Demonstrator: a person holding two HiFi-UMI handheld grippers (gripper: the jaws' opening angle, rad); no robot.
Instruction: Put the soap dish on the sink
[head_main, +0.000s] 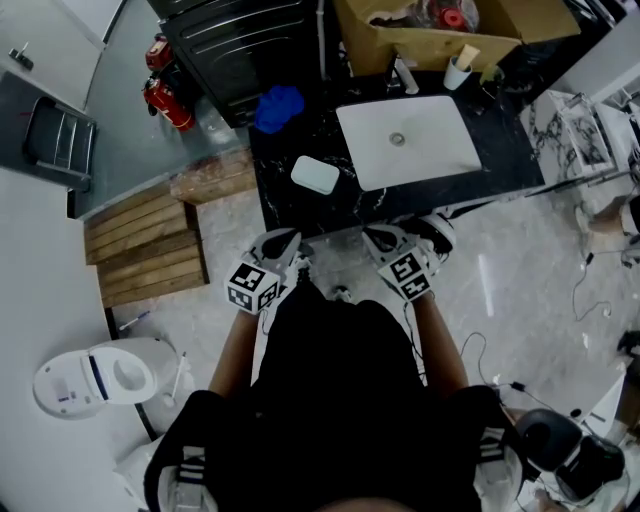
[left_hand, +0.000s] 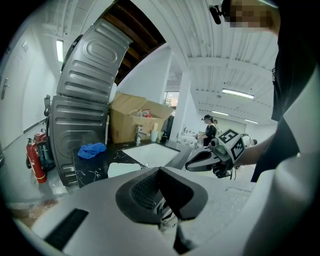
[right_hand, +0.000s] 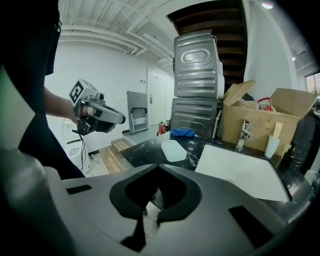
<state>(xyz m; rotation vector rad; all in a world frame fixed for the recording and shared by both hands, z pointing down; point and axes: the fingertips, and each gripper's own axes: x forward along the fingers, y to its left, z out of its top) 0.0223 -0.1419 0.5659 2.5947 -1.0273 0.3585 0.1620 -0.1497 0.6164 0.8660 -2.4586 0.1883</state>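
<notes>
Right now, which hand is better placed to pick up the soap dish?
Left, probably. The soap dish lies left of the sink, nearer the left tongs than the right tongs.

Test hall/lab w/ mock bathroom, not a home: black counter (head_main: 277, 172) w/ sink (head_main: 440, 150) top centre, toilet (head_main: 100, 375) lower left. But pallets (head_main: 140, 250) at left, fire extinguishers (head_main: 165, 95) upper left, cardboard box (head_main: 420, 45) at top, loose cables (head_main: 580, 290) on floor (head_main: 520, 290) at right, strip lights (left_hand: 237, 93) on bare ceiling (left_hand: 235, 70).

Black counter (head_main: 500, 150) holds soap dish (head_main: 315, 175), blue cloth (head_main: 278, 108)
</notes>
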